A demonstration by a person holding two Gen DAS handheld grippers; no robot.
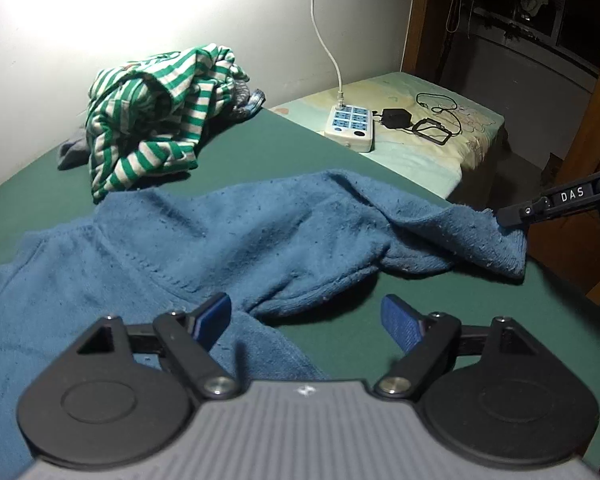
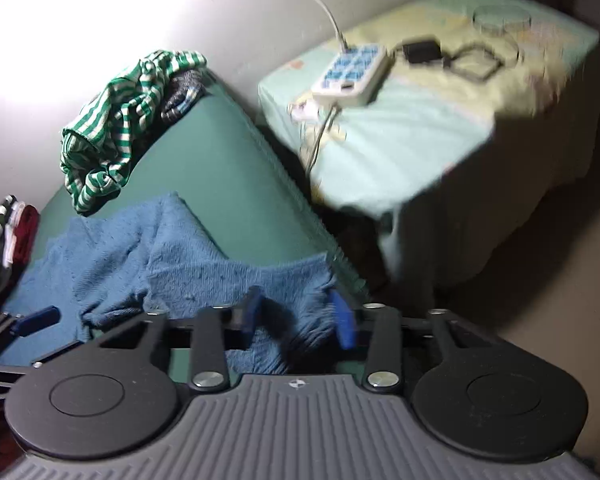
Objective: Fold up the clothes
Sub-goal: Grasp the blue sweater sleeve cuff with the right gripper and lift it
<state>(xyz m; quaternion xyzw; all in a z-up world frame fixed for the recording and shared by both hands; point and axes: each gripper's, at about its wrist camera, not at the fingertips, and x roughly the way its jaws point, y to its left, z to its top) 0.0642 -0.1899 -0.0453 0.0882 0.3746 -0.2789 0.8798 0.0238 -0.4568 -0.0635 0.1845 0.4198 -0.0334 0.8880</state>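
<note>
The fuzzy, pilled blue knit sweater [image 1: 228,236] lies on a smooth matt green cloth tabletop [image 1: 284,152]; the white power strip [image 1: 350,128] is glossy plastic.

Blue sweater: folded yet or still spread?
Spread, not folded: the blue sweater lies rumpled in one layer across the green surface, one sleeve pulled sideways to the table edge.

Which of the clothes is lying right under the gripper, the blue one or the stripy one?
The fuzzy blue knitted sweater. It spreads flat under the left gripper, while the green-and-white striped garment sits crumpled farther back by the wall.
</note>
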